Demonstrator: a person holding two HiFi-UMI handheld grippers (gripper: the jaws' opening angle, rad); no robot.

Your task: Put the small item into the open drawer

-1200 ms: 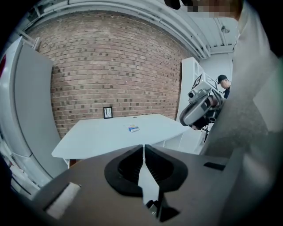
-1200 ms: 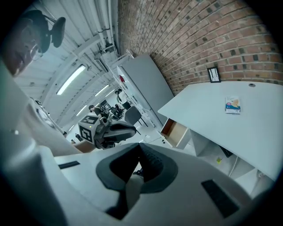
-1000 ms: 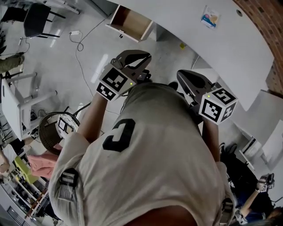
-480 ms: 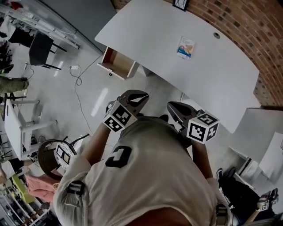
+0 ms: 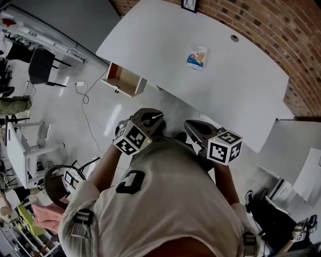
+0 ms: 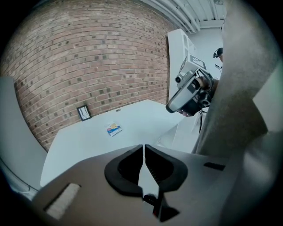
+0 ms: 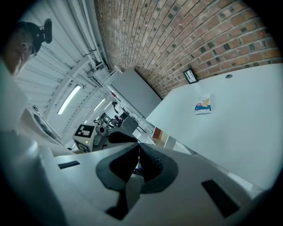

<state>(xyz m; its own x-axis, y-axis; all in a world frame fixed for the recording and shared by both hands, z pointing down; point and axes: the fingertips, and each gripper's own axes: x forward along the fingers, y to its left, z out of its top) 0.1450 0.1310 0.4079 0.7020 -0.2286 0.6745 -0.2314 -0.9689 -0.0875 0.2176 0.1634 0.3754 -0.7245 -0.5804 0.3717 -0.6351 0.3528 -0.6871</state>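
I held both grippers close in front of my chest, short of the table's near edge. My left gripper (image 5: 150, 116) had its jaws pressed together on nothing, and my right gripper (image 5: 193, 129), just beside it, was closed and empty too. A strip of pale floor (image 5: 170, 103) lay between their tips and the table (image 5: 235, 95). The open drawer (image 5: 123, 80) jutted out from under the table's left end, its wooden inside facing up and its back part hidden beneath the tabletop. The small item, a flat packet (image 5: 196, 55), lay on the table well in from every edge, nearer the far side, with bare white top all round it. A small frame (image 5: 189, 5) stood at the table's far edge against the brick wall (image 5: 281, 30). My shirt (image 5: 170, 201) hid the floor on my side of the table, and the packet's print was too small to read
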